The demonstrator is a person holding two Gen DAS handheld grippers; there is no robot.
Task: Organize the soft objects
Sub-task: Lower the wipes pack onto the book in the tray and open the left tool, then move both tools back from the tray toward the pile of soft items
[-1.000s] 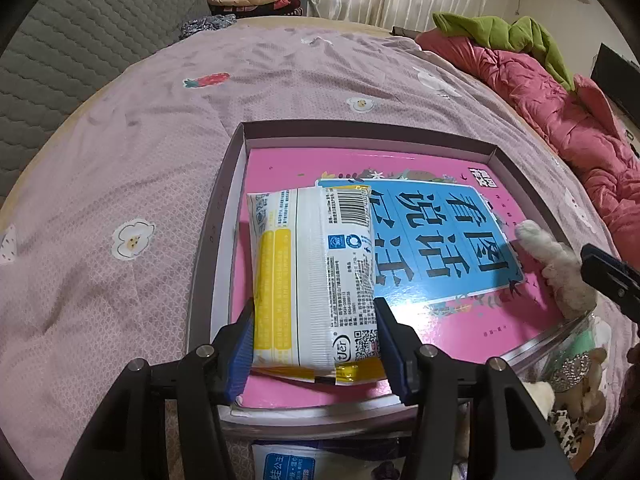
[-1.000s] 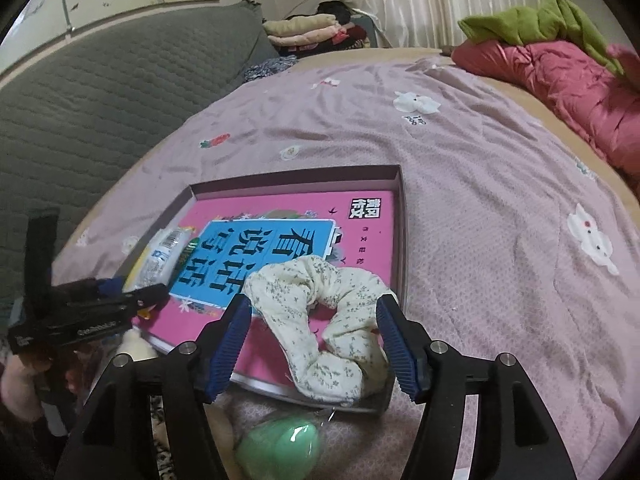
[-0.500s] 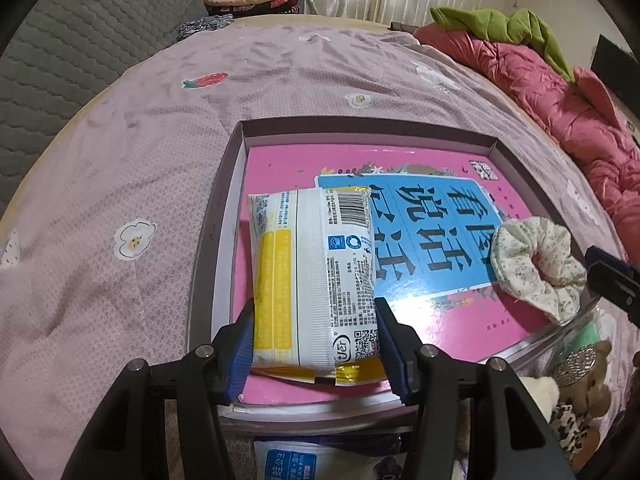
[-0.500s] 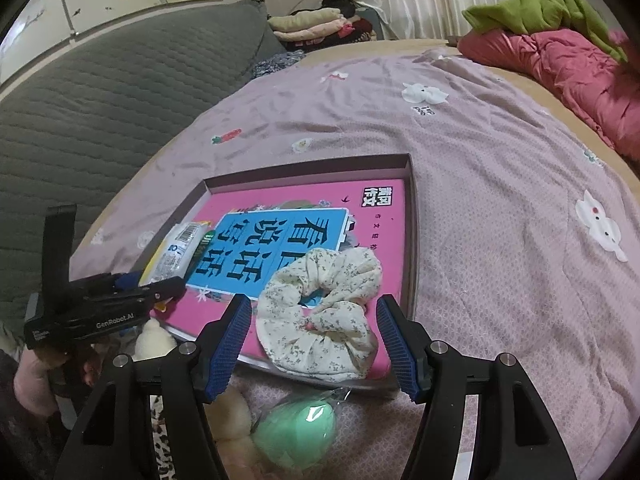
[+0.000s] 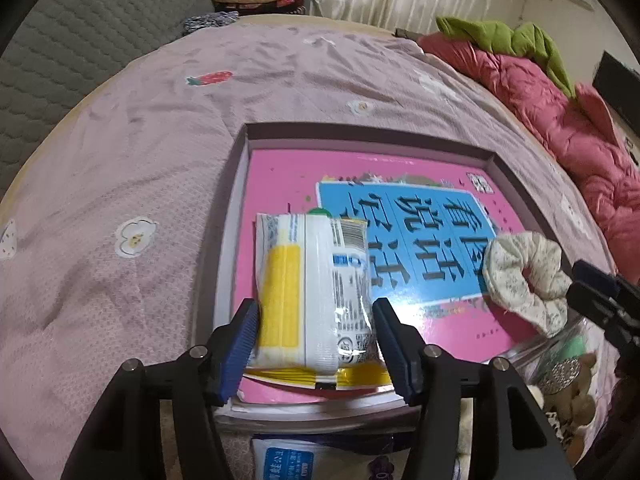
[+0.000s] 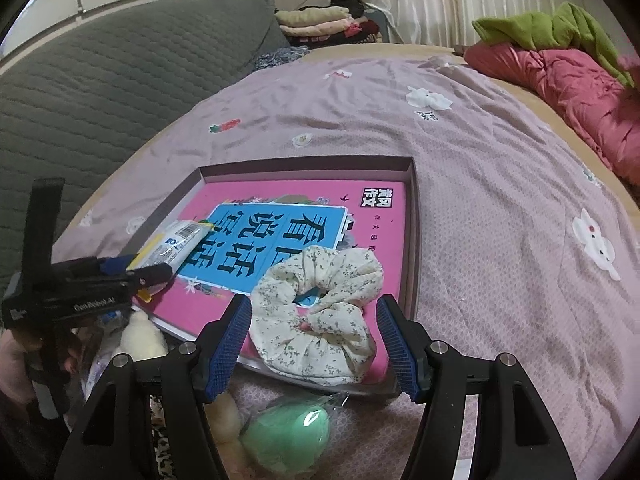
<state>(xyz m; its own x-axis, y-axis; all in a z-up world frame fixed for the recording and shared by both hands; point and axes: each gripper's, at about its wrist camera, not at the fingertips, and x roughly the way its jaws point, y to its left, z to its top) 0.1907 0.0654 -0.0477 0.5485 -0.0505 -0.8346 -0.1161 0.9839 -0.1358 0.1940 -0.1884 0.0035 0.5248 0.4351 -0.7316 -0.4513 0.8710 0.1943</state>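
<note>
- Since a second ago, the left tongs (image 5: pixel 316 344) have been spreading; the one white-and-yellow plastic tissue packet (image 5: pixel 310 292) now lies between the blue pads (image 5: pixel 394 350) with gaps showing at both sides, resting on the book and no longer pinched.
- One cream floral fabric scrunchie (image 6: pixel 320 312), which a second ago hung between the right tongs (image 6: pixel 316 344), now rests on the book's near corner, at about 4 o'clock from the packet in the left wrist view.
- Right tongs stand spread wide, their pads clear of the scrunchie on either side.
- One pink book with a blue title panel (image 5: pixel 400 248) fills one shallow mauve cardboard box lid (image 5: pixel 360 132), which sits on the bed's lilac quilted cover (image 5: pixel 140 152).
- At 6 o'clock below the box, the right wrist view shows one mint-green egg-shaped sponge in clear wrap (image 6: pixel 288 434) and one cream plush toy (image 6: pixel 140 334) at 8 o'clock.
- One crumpled red quilt (image 6: pixel 568 80) with one green garment (image 6: pixel 552 28) on it lies at 2 o'clock.
- One stack of folded clothes (image 6: pixel 316 20) sits at 12 o'clock.
</note>
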